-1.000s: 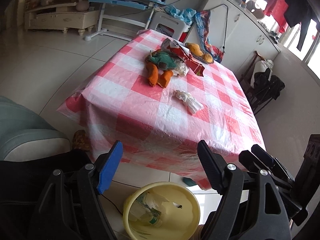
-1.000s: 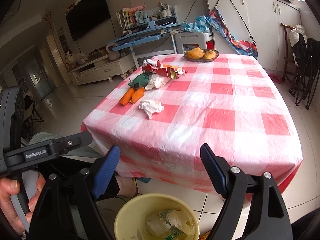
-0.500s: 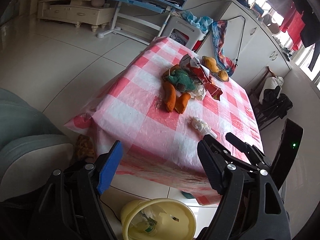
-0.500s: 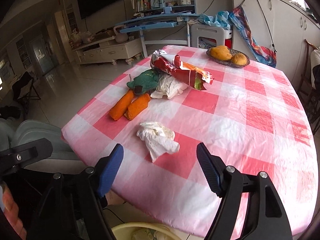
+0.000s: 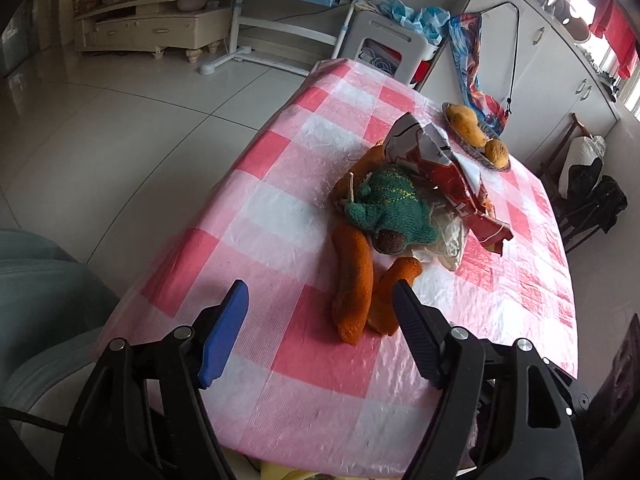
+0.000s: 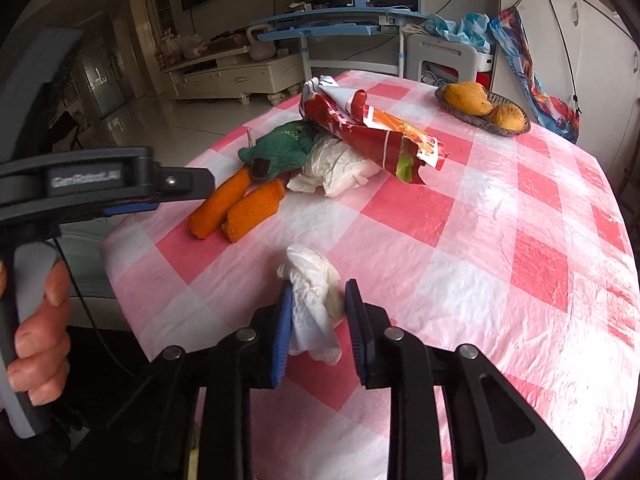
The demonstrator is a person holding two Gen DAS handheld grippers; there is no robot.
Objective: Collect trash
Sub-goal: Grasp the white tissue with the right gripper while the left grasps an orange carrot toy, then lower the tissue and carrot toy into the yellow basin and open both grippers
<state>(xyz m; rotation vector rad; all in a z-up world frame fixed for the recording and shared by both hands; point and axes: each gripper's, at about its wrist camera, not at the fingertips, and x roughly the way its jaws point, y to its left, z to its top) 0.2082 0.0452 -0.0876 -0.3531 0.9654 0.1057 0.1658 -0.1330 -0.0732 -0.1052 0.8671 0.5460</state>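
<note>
Grab step – the right gripper (image 6: 316,312) has just been closing and is now clamped on the crumpled tissue (image 6: 314,280) near the table's (image 6: 500,248) front edge. Left gripper (image 5: 320,332) hangs wide apart, empty. Next I'd guess – lift it and find a bin.

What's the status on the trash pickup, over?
Right gripper just closed on the crumpled tissue, tissue on the table. Left gripper open, empty, near the knitted carrots. Nothing in the way.

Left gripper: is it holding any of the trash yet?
No. In the left wrist view the left gripper stands open over the checked tablecloth, nothing between its fingers, with the orange knitted carrots just ahead.
</note>
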